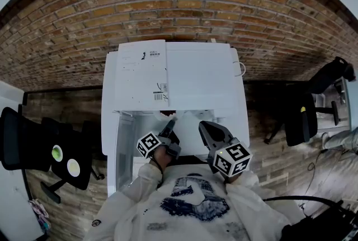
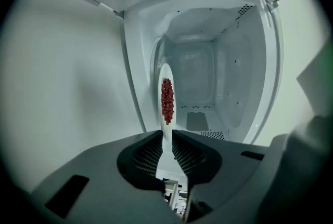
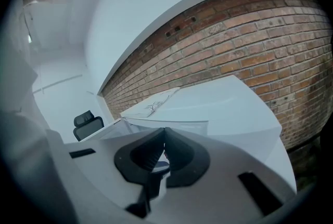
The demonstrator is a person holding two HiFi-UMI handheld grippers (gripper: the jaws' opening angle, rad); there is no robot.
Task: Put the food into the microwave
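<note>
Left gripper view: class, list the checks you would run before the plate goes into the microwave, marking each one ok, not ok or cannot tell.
1. Microwave open, cavity facing the left gripper: ok.
2. Cavity holds no other dish: ok.
3. Left gripper closed on the plate rim: ok.
4. Red food sits on the plate: ok.
5. Plate held level: cannot tell.
6. Right gripper shut and empty: ok.
</note>
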